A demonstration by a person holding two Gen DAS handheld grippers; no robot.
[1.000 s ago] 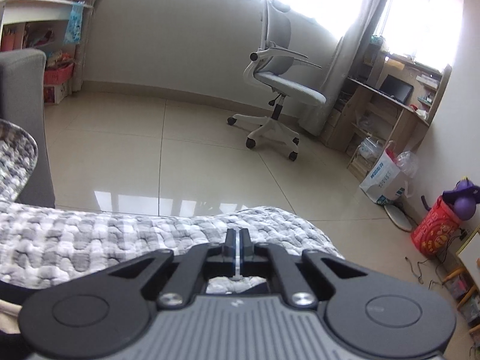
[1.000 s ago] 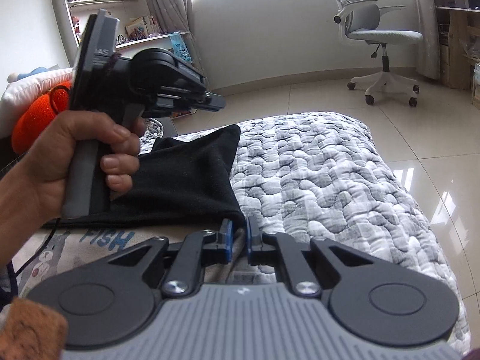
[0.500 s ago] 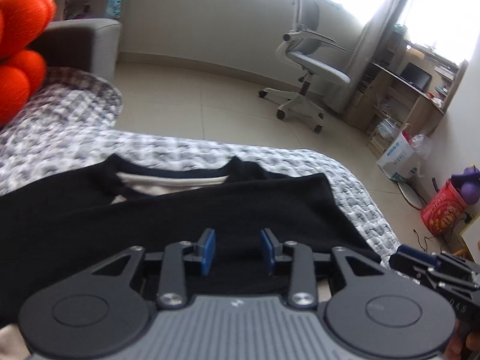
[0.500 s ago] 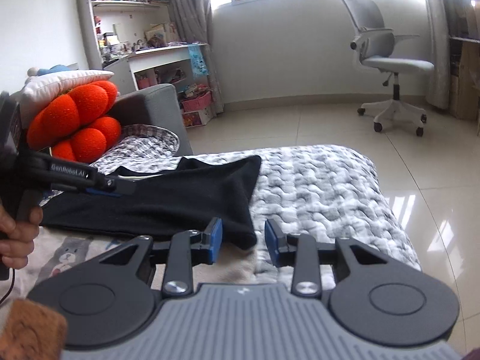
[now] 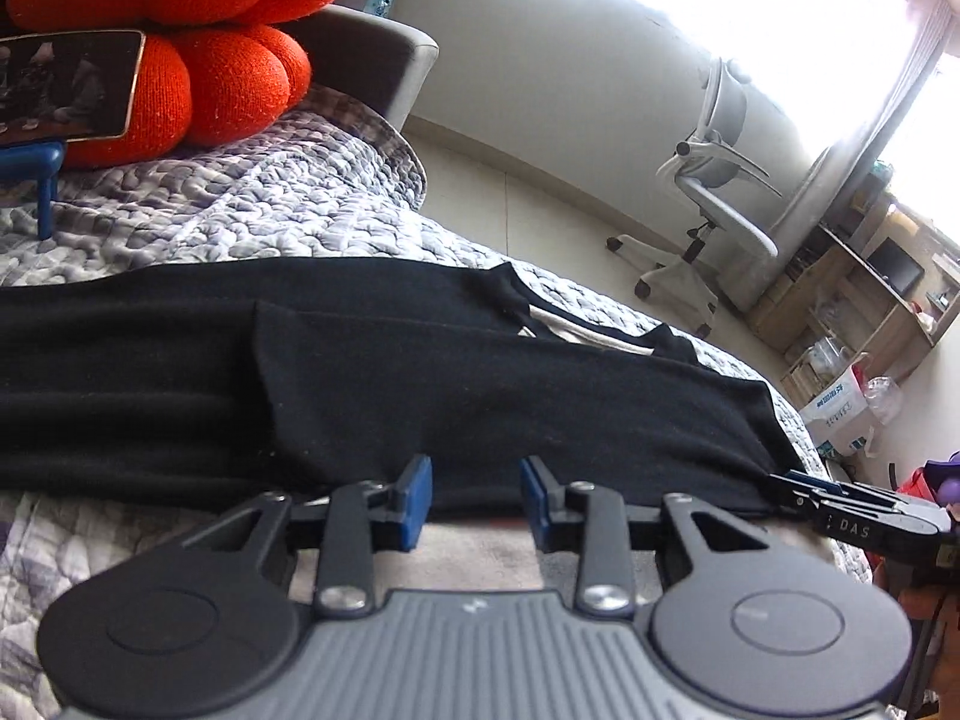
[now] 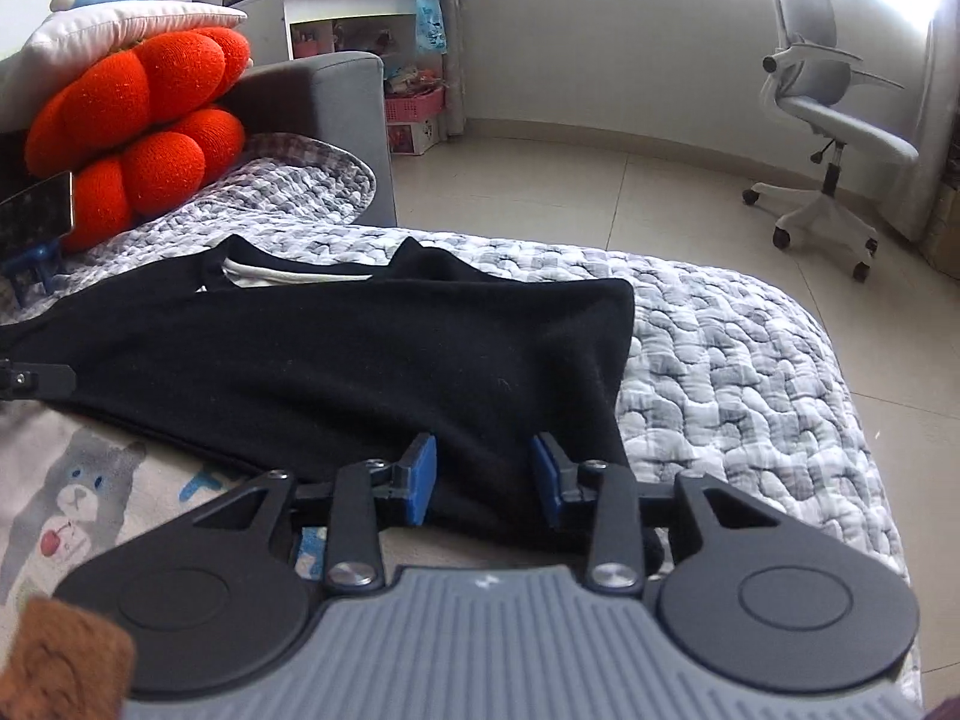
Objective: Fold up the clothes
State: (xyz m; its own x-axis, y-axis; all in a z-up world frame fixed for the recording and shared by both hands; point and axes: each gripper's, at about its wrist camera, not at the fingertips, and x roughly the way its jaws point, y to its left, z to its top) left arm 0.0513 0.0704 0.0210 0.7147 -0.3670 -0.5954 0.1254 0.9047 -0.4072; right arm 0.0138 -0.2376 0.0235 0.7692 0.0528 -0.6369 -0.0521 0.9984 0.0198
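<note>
Change: one second ago both hand-held grippers had their jaws closed and the left view showed mostly floor; since then the left one has swung over the black shirt (image 5: 420, 384), and both pairs of jaws have just been opening.
Left hand-held gripper (image 5: 474, 498): jaws apart, blue pads at the near hem of the shirt, nothing pressed between them.
Right hand-held gripper (image 6: 483, 480): jaws apart, the near corner of the shirt lies between the pads, but they do not press it.
Shirt: folded into a long band, flat on the bed, its length along the near edge; the collar with a white inner strip faces the far side.
Bed cover (image 6: 738, 372): grey and white quilt, bare toward the right edge of the bed.
Printed sheet (image 6: 90, 480): a bear picture, at the near left, under the shirt's hem.
Orange cushion (image 6: 138, 138): at the far left corner of the bed, against a grey armrest (image 6: 324, 102).
Phone (image 5: 66, 84): on a blue stand, in front of the cushion.
Chair (image 6: 834, 138): on the tiled floor, well apart from the bed.
</note>
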